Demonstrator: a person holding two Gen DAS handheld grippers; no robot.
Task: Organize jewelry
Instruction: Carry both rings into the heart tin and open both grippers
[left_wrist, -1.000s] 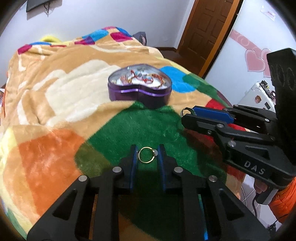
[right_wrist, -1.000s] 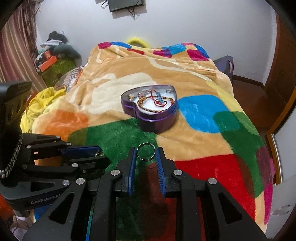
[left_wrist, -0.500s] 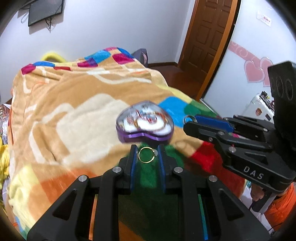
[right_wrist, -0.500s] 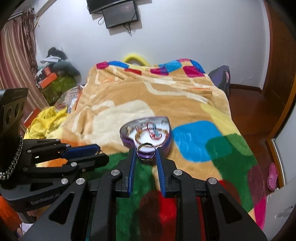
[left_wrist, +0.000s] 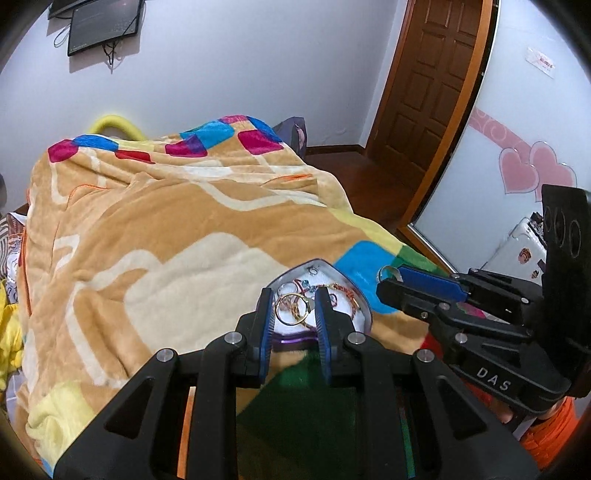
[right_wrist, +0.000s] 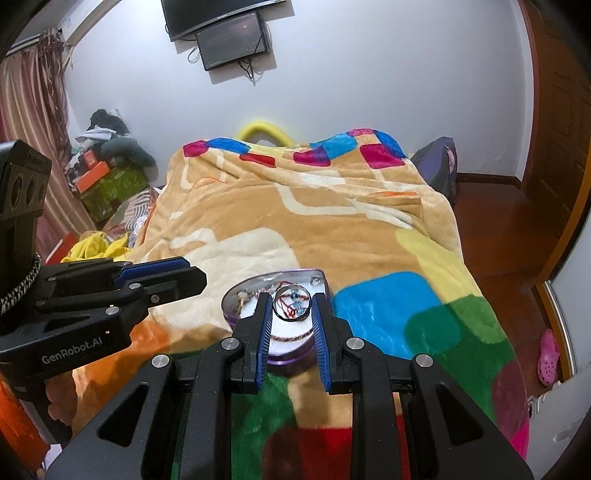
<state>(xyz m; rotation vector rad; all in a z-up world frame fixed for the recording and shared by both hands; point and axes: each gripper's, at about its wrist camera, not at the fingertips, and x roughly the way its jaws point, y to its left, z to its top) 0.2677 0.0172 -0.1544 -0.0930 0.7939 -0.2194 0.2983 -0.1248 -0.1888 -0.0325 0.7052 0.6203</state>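
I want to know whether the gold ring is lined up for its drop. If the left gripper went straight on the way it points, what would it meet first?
Probably the open heart-shaped tin of jewelry: the left gripper, shut on the gold ring, points at it, though depth is unclear.

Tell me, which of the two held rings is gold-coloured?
The gold ring, held in the left hand-held gripper. The ring in the right hand-held gripper is silver-grey.
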